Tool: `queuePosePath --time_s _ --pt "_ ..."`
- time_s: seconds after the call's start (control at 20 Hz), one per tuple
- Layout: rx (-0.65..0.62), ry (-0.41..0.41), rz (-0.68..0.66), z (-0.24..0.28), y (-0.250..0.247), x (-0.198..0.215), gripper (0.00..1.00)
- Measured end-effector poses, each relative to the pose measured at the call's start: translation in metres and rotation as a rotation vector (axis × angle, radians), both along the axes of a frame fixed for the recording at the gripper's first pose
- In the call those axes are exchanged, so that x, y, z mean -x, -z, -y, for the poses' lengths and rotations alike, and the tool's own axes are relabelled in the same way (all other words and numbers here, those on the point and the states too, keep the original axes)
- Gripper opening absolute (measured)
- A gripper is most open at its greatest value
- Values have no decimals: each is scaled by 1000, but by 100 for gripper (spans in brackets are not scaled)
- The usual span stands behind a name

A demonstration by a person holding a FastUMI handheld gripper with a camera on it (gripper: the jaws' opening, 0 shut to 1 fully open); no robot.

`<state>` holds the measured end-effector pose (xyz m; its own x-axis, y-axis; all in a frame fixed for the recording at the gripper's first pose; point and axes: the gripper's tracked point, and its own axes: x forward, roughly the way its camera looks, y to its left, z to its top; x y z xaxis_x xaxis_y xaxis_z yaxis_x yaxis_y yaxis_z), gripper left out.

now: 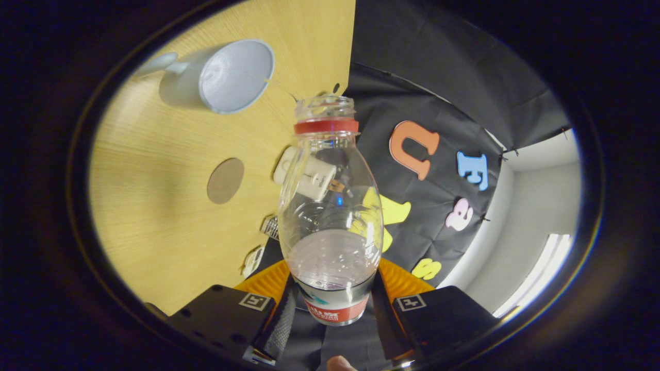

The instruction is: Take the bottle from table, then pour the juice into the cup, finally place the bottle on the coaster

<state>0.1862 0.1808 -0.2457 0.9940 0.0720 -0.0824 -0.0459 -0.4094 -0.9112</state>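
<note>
Now gripper point(332, 296) clamps bottle point(330, 216) w/ mouth near cup point(232, 77) rim.

Bottle point(330, 216) base hidden low between the gripper point(334, 296) fingers; label cut off there, only its top strip shows. Finger pads point(268, 283) mostly covered by bottle body, so contact w/ the sides can't be seen directly, though both sit tight against it. Bottle mouth is open, but whether any liquid is left inside: can't tell, walls too clear and glary. Cup point(227, 77) handle blurred at the far table point(154, 206) edge; cup inside washed out, contents not readable. White object point(304, 178) behind the bottle seen only thru the plastic, distorted, can't identify. Small items point(260, 242) at the table edge too small to tell. A fingertip point(337, 365) is cut off at the bottom.
</note>
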Motion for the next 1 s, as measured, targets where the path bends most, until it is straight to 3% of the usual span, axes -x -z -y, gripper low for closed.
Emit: queuePosePath --time_s 1.0 --pt "99 -47 12 -17 -5 0 74"
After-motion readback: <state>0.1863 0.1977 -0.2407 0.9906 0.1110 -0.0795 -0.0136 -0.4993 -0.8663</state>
